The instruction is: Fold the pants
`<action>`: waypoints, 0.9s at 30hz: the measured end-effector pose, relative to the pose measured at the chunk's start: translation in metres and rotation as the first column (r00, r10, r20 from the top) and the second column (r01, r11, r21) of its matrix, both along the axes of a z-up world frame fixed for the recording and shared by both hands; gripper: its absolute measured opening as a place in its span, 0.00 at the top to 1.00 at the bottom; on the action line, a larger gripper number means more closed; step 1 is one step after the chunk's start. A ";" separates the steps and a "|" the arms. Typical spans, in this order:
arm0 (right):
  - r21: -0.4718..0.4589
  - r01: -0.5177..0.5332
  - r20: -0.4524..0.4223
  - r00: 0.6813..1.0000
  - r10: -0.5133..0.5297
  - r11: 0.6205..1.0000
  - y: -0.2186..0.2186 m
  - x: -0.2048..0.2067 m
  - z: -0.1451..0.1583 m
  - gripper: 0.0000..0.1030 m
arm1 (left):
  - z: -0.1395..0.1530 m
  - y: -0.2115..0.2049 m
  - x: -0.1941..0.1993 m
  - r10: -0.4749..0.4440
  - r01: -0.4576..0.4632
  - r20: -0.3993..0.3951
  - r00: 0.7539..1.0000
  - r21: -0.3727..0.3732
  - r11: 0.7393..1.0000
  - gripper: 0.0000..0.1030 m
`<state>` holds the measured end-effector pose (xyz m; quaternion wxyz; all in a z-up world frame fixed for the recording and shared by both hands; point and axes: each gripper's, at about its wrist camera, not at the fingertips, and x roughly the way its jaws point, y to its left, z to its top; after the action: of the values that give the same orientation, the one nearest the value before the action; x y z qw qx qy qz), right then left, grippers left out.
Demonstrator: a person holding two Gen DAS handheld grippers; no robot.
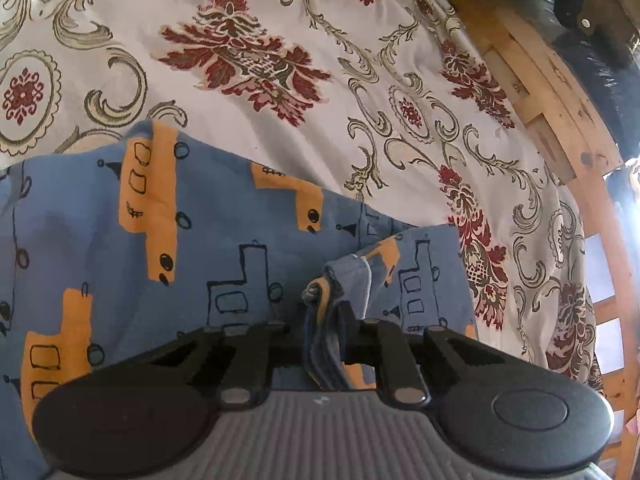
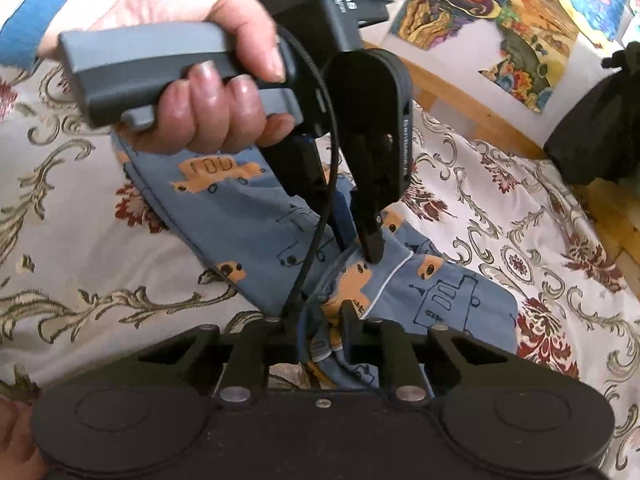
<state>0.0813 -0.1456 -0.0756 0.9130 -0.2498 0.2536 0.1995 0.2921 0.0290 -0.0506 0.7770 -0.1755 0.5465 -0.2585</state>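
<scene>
The pants, blue with orange buses, lie spread on the bed just ahead of both grippers, one end doubled over itself. The left gripper is clamped on a bunched edge of cloth that stands up between its fingers, probably so the layers travel together when that end is carried over. The right gripper has pinched a neighbouring fold in the same way, a white-stitched hem showing in its closed fingers.

From the right gripper's view, the left one comes down from above and just beyond it, tips buried in the same gathered patch, so the two grips sit close side by side. That pairing looks meant to hold a straight edge for the next fold. A hand wraps the left handle, tilting it steeply down.

Beyond the pants the patterned bedcover runs out to a wooden frame well to the right of the left gripper.
</scene>
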 end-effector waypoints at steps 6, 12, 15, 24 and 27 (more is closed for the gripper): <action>0.015 -0.002 -0.011 1.000 0.002 1.000 0.002 0.000 0.004 0.83 | 0.006 -0.001 -0.002 -0.017 0.016 0.024 1.000 0.028 0.999 0.88; 0.035 -0.021 -0.025 0.999 0.022 0.999 0.005 0.002 0.009 0.83 | 0.009 0.009 -0.004 -0.026 0.025 0.044 0.999 0.029 0.999 0.89; 0.053 -0.036 -0.032 0.999 0.038 0.998 0.012 0.004 0.013 0.83 | 0.012 0.020 -0.005 -0.024 0.022 0.056 0.998 0.036 0.999 0.89; 0.114 -0.099 -0.062 0.992 0.107 0.988 0.049 0.010 0.019 0.83 | 0.021 0.060 -0.005 0.008 -0.014 0.073 0.997 0.093 0.996 0.89; 0.127 -0.129 -0.066 0.988 0.138 0.983 0.063 0.010 0.020 0.83 | 0.023 0.075 -0.007 0.019 -0.028 0.078 0.997 0.113 0.993 0.89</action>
<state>0.0913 -0.0831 -0.0558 0.9010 -0.2022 0.2572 0.2848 0.2848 0.1037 -0.0279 0.8092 -0.1273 0.5279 -0.2246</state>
